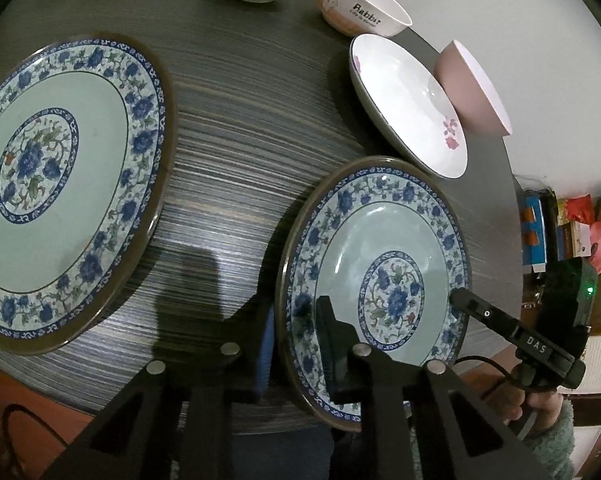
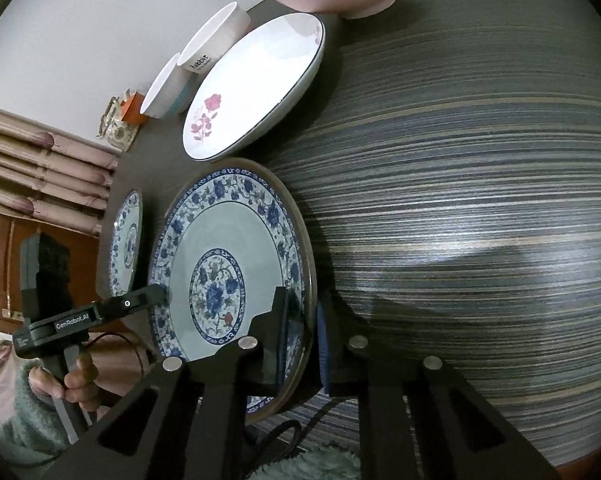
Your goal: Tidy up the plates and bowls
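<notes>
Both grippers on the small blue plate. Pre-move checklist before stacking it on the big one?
1. Left gripper on the small plate: ok, rim sits between the fingers.
2. Right gripper on the opposite rim: ok, rim between its fingers too.
3. Big plate free to receive: ok, nothing lies on it.
4. Path across the table between the two plates: ok, nothing in between.
5. Clearance from the white plate at the small plate's far rim: cannot tell, the rims look very close.
6. Small plate lifted off the table: cannot tell.
</notes>
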The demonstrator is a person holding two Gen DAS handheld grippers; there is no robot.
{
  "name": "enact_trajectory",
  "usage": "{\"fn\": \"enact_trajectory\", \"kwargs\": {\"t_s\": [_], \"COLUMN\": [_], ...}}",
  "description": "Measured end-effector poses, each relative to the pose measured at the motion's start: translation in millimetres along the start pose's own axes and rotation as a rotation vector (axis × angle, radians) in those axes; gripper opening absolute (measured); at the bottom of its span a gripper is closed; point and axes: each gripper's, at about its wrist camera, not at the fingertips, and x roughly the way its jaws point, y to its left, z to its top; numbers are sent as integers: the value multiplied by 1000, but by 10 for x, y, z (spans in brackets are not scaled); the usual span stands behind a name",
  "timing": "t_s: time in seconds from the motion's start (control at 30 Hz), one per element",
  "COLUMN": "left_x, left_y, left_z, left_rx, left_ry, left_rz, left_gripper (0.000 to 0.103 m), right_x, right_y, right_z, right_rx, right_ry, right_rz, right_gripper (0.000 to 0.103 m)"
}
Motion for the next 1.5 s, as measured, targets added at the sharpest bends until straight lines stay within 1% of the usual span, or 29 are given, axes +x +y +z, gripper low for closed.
{"fn": "enact_trajectory", "kwargs": {"t_s": [0.13, 0.53, 0.83, 0.97, 1.13, 1.5], "left_x": [-31, -291, -566, -726, -940, -1432], "left_y": [9, 68, 206, 342, 568, 1328], "left_z": [-11, -77, -37, 17, 92, 241], "left_rx": [7, 3, -14, -35, -66, -177], "left_ry": [-7, -54, -117, -153, -201, -297], "left_rz": [6, -10, -6, 3, 23, 93], "left_gripper": [19, 19, 19, 19, 19, 19], "right_x": [3, -75, -104, -69, 44, 525], "right_y": [38, 204, 464, 632, 936, 1776], "right_z": [-18, -121, -65, -2, 128, 456], "right_rx": [-4, -20, -60, -86, -135, -256], "right_ry": [-1, -8, -26, -31, -26, 22], "right_rz": [-11, -5, 6, 14, 31, 67], "right_gripper": [14, 14, 14, 14, 14, 14]}}
